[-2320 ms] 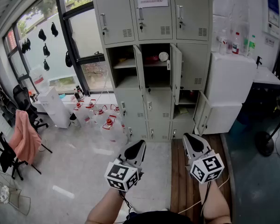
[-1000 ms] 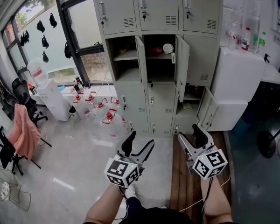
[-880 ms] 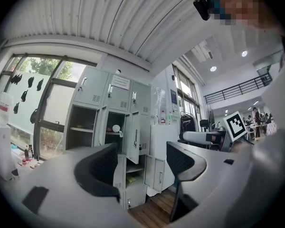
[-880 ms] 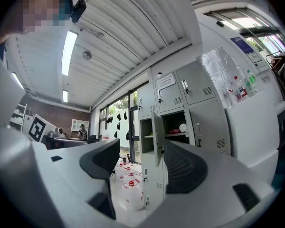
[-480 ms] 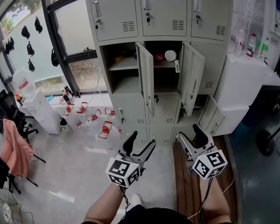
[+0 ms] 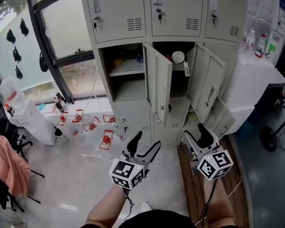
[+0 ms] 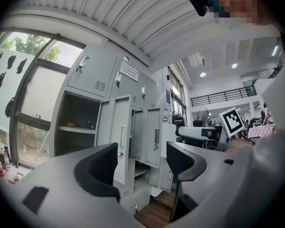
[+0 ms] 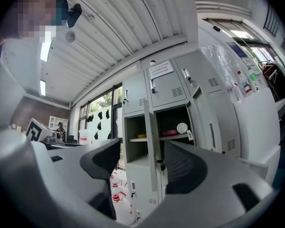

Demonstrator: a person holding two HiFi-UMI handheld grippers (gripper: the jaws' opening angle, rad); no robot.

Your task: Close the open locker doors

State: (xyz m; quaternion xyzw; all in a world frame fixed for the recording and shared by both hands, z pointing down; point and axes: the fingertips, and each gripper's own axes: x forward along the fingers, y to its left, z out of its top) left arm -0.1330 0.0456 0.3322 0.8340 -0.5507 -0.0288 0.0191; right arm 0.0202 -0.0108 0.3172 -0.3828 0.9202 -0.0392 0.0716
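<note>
The left gripper (image 6: 147, 140) and right gripper (image 6: 194, 133) gape empty, short of the open locker door (image 6: 157, 82). A hard shove could bounce it back open

lockers (image 6: 171, 13): nearer, larger in view | left gripper (image 6: 147, 140) jaws: apparently wider apart

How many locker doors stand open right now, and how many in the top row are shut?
Open doors: 3
Shut top-row doors: 3
Total: 6
</note>
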